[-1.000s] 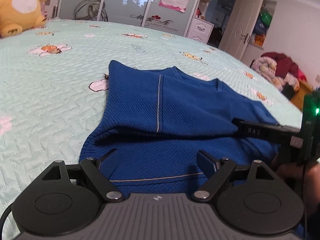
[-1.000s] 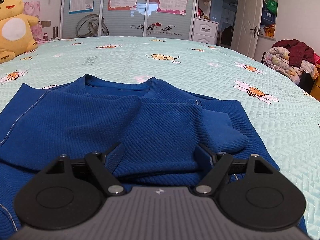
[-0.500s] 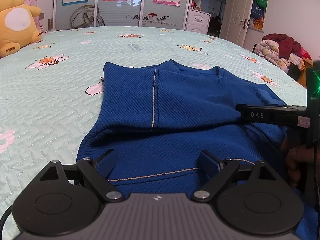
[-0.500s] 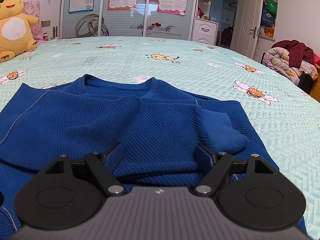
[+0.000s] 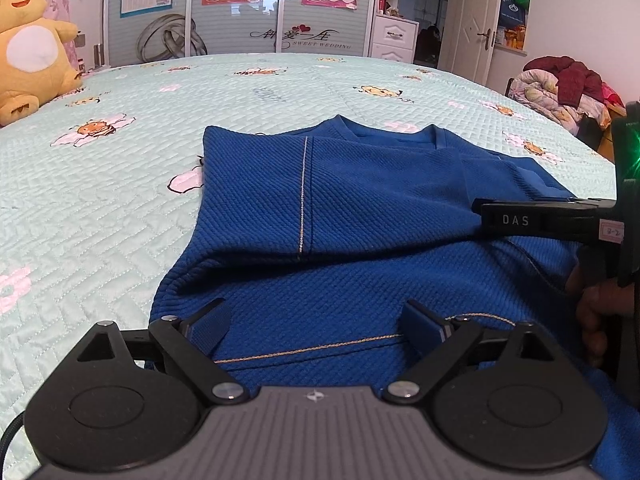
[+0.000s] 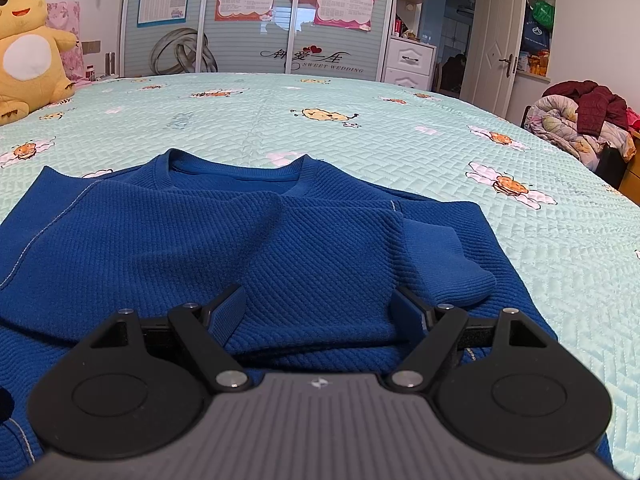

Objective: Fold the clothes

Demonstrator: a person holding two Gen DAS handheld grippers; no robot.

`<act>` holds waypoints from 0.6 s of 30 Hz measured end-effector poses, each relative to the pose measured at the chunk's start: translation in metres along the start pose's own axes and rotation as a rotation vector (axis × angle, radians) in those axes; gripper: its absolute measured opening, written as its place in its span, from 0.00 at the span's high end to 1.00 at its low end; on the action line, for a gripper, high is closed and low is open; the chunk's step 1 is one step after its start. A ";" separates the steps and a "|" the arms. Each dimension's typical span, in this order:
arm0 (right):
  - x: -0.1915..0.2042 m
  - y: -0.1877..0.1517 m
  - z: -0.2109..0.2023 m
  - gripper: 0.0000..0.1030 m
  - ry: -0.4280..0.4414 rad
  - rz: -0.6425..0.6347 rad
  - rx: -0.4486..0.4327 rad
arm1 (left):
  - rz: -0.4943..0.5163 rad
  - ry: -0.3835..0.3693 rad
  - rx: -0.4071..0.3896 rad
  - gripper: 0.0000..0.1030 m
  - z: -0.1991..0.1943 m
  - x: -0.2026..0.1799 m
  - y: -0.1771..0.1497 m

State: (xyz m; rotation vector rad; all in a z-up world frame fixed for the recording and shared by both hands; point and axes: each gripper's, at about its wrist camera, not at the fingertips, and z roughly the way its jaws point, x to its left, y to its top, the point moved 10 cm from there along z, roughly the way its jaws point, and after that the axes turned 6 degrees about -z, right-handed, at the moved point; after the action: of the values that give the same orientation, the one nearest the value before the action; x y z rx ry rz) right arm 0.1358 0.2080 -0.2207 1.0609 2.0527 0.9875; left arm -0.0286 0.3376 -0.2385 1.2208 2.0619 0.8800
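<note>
Left gripper [image 5: 316, 322] jaws were opening over blue sweater [image 5: 360, 216], nothing pinched; right gripper [image 6: 318, 308] spread, mid-frame.

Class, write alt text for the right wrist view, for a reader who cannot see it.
A blue sweatshirt lies partly folded on a mint quilted bedspread, one ribbed cuff laid across its front. The open right claw hovers over it. A yellow plush toy sits far left.
</note>
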 end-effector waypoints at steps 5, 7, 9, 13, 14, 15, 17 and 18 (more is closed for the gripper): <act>0.000 0.000 0.000 0.23 0.001 0.002 -0.001 | 0.006 0.005 0.001 0.06 0.001 -0.001 0.000; 0.000 0.000 -0.001 0.23 0.002 0.004 -0.002 | 0.009 0.008 0.001 0.06 0.001 -0.002 -0.001; 0.000 0.000 -0.001 0.23 0.002 0.005 -0.003 | 0.011 0.010 0.002 0.06 0.001 -0.002 -0.001; 0.000 0.000 -0.001 0.22 0.004 0.007 -0.004 | 0.015 0.013 0.003 0.06 0.001 -0.003 -0.001; 0.000 0.000 -0.001 0.22 0.004 0.008 -0.004 | 0.015 0.014 0.002 0.06 0.001 -0.003 -0.001; -0.001 0.000 -0.001 0.22 0.005 0.009 -0.005 | 0.015 0.014 0.002 0.06 0.001 -0.003 -0.001; -0.002 0.000 -0.001 0.22 0.006 0.011 -0.005 | 0.016 0.015 0.002 0.06 0.001 -0.002 -0.001; -0.002 0.000 -0.001 0.22 0.007 0.011 -0.006 | 0.018 0.016 0.003 0.06 0.001 -0.003 -0.001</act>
State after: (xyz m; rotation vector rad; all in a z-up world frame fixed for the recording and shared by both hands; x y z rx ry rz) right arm 0.1359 0.2062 -0.2201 1.0688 2.0502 1.0033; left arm -0.0271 0.3352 -0.2396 1.2395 2.0686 0.8986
